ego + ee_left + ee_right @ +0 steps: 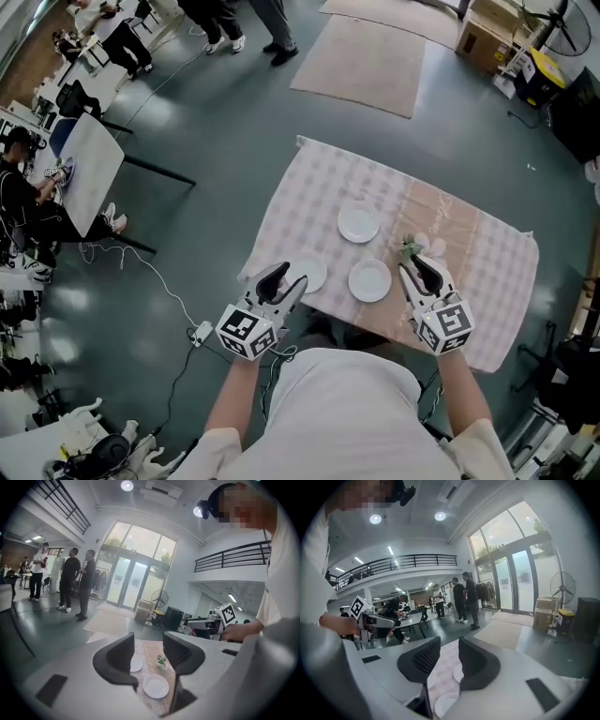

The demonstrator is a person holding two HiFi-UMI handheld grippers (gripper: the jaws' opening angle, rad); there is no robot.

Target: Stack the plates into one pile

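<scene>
My left gripper and right gripper hang spread, empty. First plate lies under the left, second plate between them, third plate beyond. Swinging in, I may topple the plant, seemingly beside the right.

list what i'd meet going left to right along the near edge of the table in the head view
left gripper → plate half hidden by it → near plate → right gripper; the far plate and small plant overlap these sideways, so they're left out
</scene>
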